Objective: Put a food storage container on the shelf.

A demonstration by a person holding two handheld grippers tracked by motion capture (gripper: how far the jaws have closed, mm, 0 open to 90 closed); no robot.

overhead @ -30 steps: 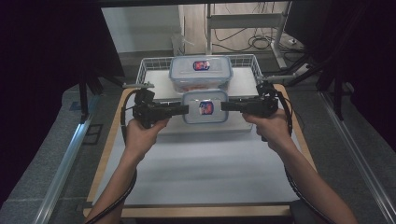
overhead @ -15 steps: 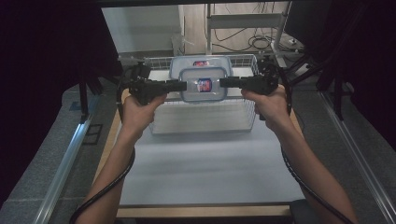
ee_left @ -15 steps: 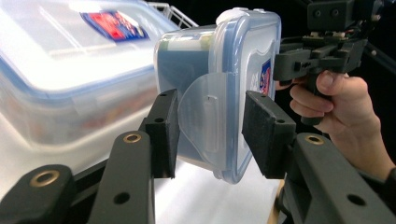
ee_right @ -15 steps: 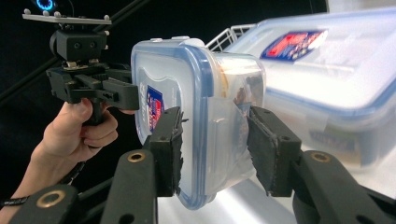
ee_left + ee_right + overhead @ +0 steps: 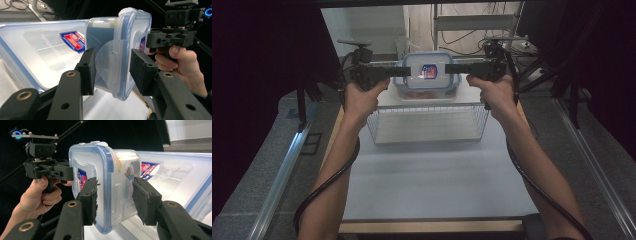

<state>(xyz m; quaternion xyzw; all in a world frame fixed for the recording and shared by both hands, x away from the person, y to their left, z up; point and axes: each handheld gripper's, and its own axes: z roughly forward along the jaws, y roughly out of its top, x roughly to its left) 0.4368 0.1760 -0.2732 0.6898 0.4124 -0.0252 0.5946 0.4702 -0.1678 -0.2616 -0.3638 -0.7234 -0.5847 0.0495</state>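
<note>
Your clear plastic lidded container with the blue seal (image 5: 426, 75) covers most of the second, larger clear lidded box (image 5: 37, 55) beneath it in the high view, so you cannot tell whether the two touch. In the left gripper view that larger box runs off the left edge. The reddish contents of the container stay a blur through its wall. The print on its red and blue label (image 5: 429, 71) is too small to read.

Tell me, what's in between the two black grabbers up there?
A clear lidded box with a blue rim and red-blue sticker. In the high view the left gripper clamps one end and the right gripper the other, above the wire basket.
</note>
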